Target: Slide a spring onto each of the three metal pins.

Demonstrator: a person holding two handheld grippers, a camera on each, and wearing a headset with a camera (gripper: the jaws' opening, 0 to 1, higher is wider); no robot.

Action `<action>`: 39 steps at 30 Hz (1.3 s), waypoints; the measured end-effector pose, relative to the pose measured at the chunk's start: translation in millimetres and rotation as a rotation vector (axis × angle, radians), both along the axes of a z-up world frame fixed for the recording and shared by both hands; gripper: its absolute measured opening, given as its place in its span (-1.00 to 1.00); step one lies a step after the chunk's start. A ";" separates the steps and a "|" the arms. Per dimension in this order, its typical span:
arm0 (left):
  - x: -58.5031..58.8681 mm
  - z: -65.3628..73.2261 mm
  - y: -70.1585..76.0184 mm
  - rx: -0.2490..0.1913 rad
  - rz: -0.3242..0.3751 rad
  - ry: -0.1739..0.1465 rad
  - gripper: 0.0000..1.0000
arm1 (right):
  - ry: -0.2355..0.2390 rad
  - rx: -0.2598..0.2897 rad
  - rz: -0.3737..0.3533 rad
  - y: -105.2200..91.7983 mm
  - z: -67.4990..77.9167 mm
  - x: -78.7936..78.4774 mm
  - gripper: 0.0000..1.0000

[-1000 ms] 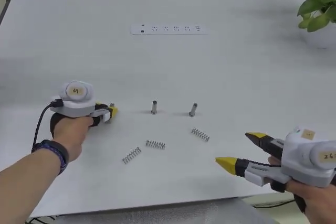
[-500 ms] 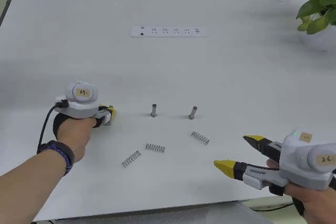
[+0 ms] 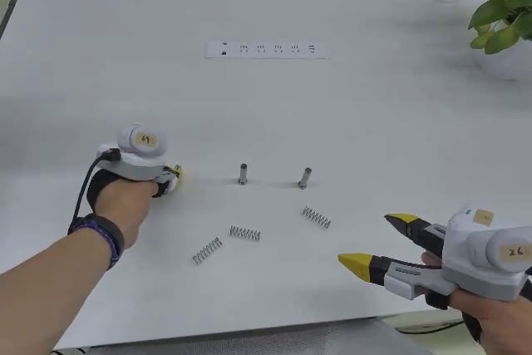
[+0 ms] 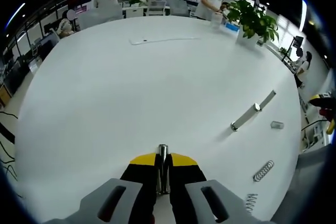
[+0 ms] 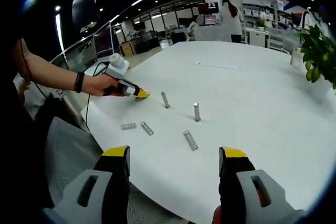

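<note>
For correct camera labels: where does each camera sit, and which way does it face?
Head view: on the person's head, facing forward and down at the table; left gripper, right gripper and a forearm show.
Left gripper view: on the left gripper, facing along the table; its jaws, shut on a pin, show.
Right gripper view: on the right gripper, facing across the table; its open jaws show.
Shared: head and right gripper views both show two standing pins, three springs, the left gripper.

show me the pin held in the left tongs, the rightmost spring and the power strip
held pin (image 4: pixel 163 170): left gripper view, middle of its shaft
rightmost spring (image 3: pixel 316 217): head view, middle coils
power strip (image 3: pixel 266 50): head view, centre of its top face
</note>
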State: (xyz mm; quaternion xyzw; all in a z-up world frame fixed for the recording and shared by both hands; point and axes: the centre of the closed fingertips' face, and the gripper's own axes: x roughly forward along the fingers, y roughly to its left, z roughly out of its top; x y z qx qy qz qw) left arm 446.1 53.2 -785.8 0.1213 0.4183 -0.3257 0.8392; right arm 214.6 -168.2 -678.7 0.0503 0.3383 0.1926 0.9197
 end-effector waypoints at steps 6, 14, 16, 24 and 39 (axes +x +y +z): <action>-2.1 0.0 0.2 0.037 -0.036 -0.006 -1.00 | -0.002 0.002 -0.004 -0.6 0.5 -0.1 0.35; -5.1 0.0 1.7 0.037 -0.034 0.005 -1.00 | -0.002 0.003 -0.010 -2.6 0.3 -0.8 0.35; -5.6 0.0 2.5 0.038 -0.034 0.005 -1.00 | -0.001 0.003 -0.011 -2.9 -0.1 -1.2 0.35; -6.8 0.2 5.7 0.046 -0.032 0.009 -1.00 | -0.002 0.008 -0.014 -2.3 -0.5 -1.0 0.34; -4.1 -0.1 -1.1 0.046 -0.056 -0.024 -0.95 | 0.003 0.010 -0.015 -2.0 -1.4 -3.0 0.34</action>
